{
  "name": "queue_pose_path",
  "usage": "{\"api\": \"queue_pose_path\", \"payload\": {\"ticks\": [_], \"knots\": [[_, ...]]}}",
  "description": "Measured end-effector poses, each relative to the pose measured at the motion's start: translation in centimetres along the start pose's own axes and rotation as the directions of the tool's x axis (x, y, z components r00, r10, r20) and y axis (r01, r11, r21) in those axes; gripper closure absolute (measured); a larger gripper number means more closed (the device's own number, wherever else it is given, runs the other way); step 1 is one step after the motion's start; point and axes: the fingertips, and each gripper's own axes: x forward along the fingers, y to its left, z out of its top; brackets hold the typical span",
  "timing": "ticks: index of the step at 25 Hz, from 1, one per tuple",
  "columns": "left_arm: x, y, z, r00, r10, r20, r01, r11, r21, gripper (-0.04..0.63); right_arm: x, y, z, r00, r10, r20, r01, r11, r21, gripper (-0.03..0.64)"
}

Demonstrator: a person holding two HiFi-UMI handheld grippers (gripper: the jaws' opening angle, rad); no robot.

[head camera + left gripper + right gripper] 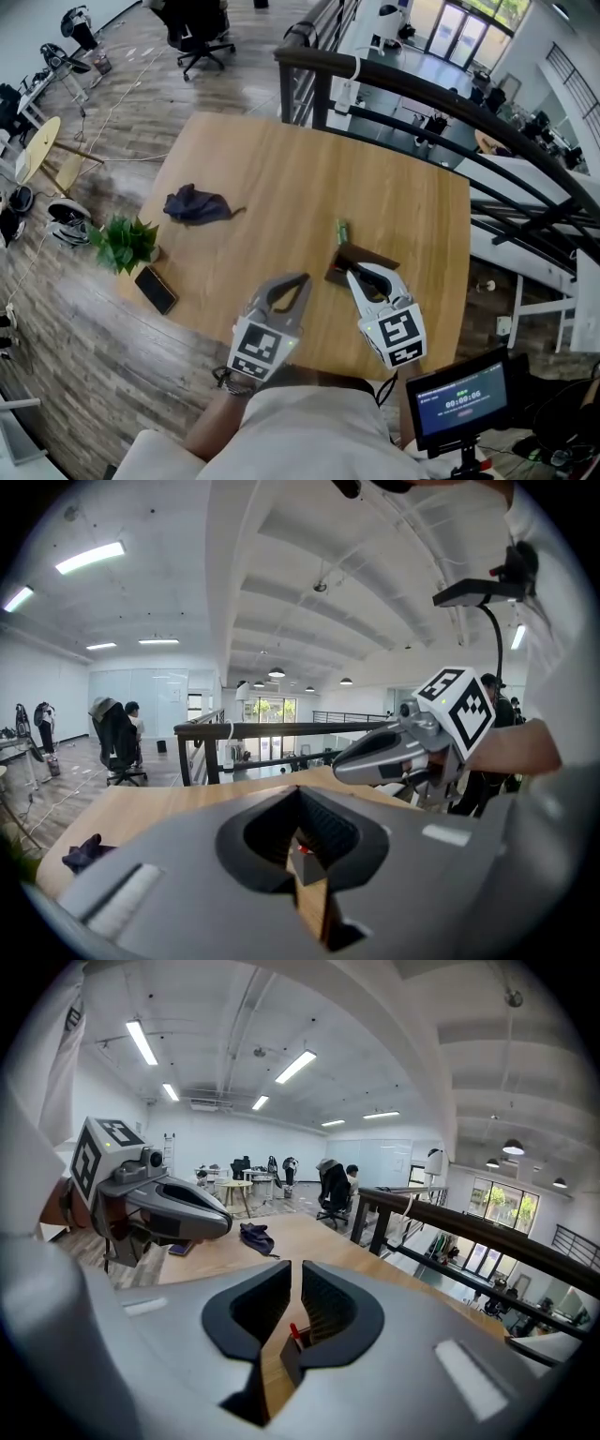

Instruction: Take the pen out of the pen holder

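Jaws of the left gripper (298, 794) meet at the tips, holding nothing. The right gripper (292, 1279) has its jaws together but for a thin slit, also empty. Through the slit shows the red-tipped pen (293, 1332), standing in the dark pen holder (370, 256) on the wooden table (281, 178), just ahead of both grippers. A dark cloth (195, 204) lies well apart.

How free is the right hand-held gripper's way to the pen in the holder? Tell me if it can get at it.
Probably yes: the right hand-held gripper hangs just short of the pen holder, nothing between them. Its jaws are all but together and must open to take the pen.
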Motion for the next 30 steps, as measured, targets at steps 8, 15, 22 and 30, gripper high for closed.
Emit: {"api": "queue_pose_path", "payload": {"ticks": [8, 15, 22, 30], "knots": [[0.3, 0.2, -1.1, 0.999, 0.026, -0.032, -0.027, 0.999, -0.021, 0.597, 1.7, 0.4, -1.6, 0.997, 0.060, -0.041, -0.059, 0.998, 0.023, 0.574], [0.2, 0.3, -2.4, 0.997, 0.032, -0.065, -0.035, 0.998, -0.042, 0.597, 3.2, 0.9, -3.0, 0.993, 0.091, -0.078, -0.088, 0.995, 0.049, 0.569], [0.1, -0.2, -3.5, 0.995, 0.025, -0.092, -0.031, 0.997, -0.065, 0.597, 3.9, 1.2, -5.1, 0.988, 0.106, -0.113, -0.101, 0.994, 0.050, 0.561], [0.1, 0.1, -4.9, 0.993, 0.030, -0.114, -0.041, 0.995, -0.092, 0.597, 5.2, 1.8, -6.9, 0.978, 0.114, -0.174, -0.117, 0.993, -0.007, 0.555]]}}
